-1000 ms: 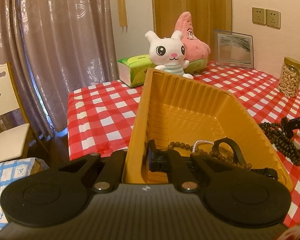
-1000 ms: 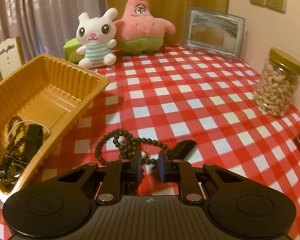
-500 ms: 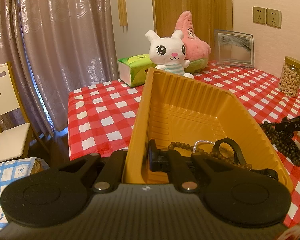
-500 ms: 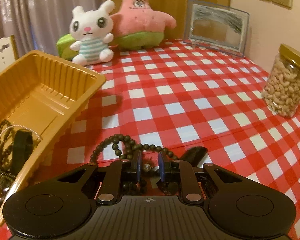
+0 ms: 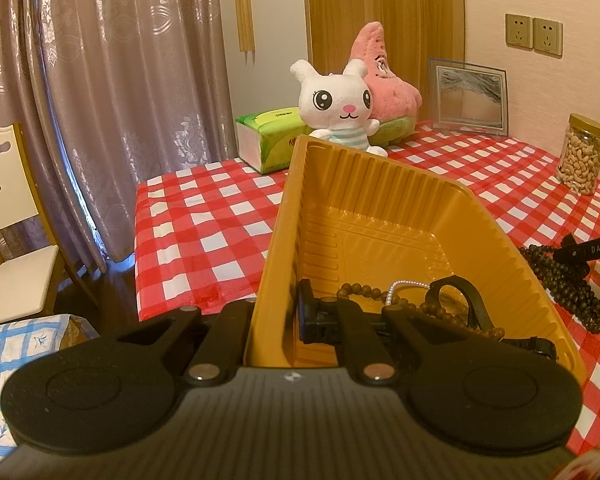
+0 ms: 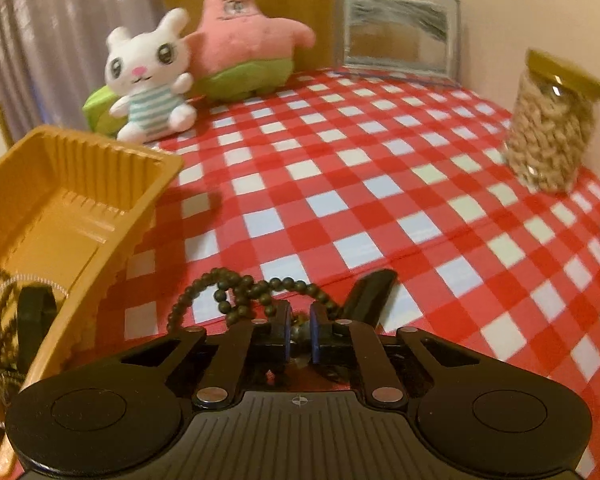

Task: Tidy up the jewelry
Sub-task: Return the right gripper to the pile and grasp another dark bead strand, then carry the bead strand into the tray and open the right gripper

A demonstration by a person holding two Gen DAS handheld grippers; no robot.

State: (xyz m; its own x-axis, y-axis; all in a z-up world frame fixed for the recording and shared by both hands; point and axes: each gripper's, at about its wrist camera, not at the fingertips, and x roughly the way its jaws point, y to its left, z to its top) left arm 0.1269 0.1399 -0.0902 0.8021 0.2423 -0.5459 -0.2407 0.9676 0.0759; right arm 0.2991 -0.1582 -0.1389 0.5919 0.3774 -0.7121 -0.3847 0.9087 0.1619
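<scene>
My left gripper [image 5: 276,316] is shut on the near left wall of the yellow tray [image 5: 380,184] and holds it tilted. In the tray lie a brown bead bracelet [image 5: 364,292], a white bead chain [image 5: 404,286] and a black strap [image 5: 464,300]. A dark bead necklace [image 6: 236,292] lies on the checked cloth right of the tray; it also shows in the left wrist view [image 5: 560,284]. My right gripper [image 6: 299,334] is low over it, its jaws nearly shut around some of its beads. The tray also shows at the left of the right wrist view [image 6: 80,184].
A white bunny plush [image 5: 340,104], a pink star plush [image 5: 384,80] and a green tissue box [image 5: 268,136] stand at the table's back. A picture frame [image 6: 396,40] and a jar of cashews [image 6: 552,120] stand at the right. A chair [image 5: 8,216] stands beyond the table's left edge.
My right gripper has moved forward and down onto the dark bead necklace and closed around its beads. My left gripper still holds the tray, unmoved.
</scene>
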